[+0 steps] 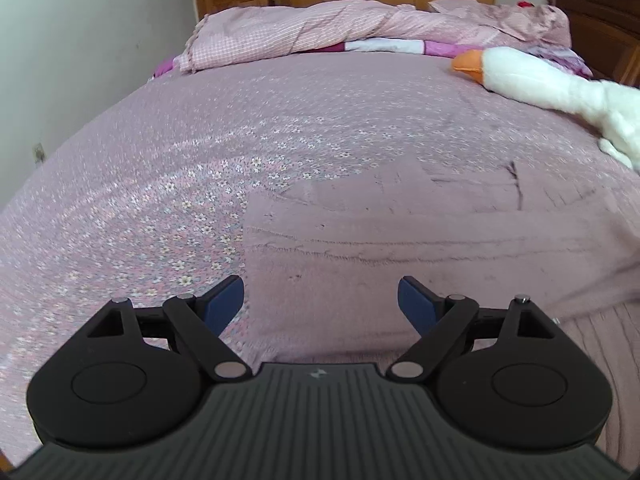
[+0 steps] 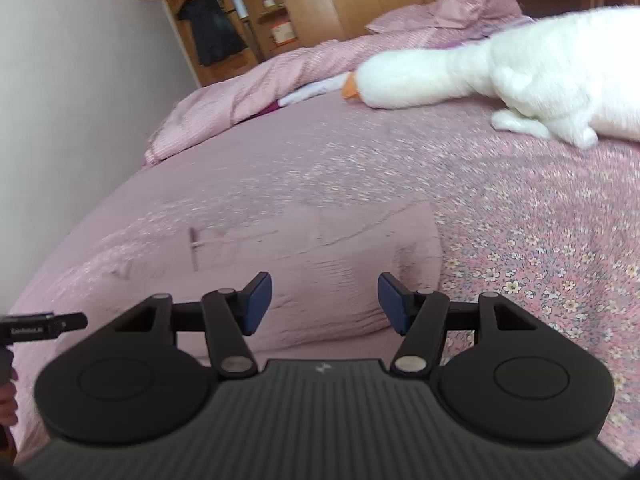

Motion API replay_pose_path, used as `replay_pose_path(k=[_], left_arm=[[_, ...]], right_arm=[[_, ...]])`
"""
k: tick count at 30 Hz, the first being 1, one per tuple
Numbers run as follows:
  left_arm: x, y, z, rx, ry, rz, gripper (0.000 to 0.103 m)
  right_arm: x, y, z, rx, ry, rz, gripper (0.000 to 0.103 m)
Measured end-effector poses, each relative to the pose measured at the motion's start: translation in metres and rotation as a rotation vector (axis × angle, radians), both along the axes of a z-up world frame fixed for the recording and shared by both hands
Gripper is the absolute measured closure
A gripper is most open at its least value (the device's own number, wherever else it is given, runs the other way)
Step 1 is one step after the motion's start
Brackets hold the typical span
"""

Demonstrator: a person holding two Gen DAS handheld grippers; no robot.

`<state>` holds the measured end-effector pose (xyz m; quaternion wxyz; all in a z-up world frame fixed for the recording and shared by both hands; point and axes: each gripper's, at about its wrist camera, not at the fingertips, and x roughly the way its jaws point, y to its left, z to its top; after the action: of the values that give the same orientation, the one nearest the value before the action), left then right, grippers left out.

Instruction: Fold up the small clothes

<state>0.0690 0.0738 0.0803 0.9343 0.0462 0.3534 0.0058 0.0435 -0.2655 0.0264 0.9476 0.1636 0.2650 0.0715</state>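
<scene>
Your left claw and right claw both stand open and empty above the pink garment, lying flat on the bed. A white plush goose lies beyond it.

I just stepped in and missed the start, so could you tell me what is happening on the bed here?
A person is folding a small mauve garment on a bed with a floral sheet, using a handheld gripper in each hand. The garment lies flat, folded into a rough rectangle. Both the left gripper and the right gripper hover over its near edge, open and holding nothing. A white plush goose lies further back, beside a bunched pink quilt.
</scene>
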Motion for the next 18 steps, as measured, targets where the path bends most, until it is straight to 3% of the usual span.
replay_pose_path(k=[8, 18], left_arm=[[-0.047, -0.004, 0.014, 0.016, 0.011, -0.033, 0.014], [-0.115, -0.008, 0.012, 0.024, 0.031, -0.110, 0.014]], right_arm=[[-0.039, 0.024, 0.028, -0.072, -0.031, 0.133, 0.040], [-0.098, 0.055, 0.032, -0.195, -0.012, 0.298, 0.038]])
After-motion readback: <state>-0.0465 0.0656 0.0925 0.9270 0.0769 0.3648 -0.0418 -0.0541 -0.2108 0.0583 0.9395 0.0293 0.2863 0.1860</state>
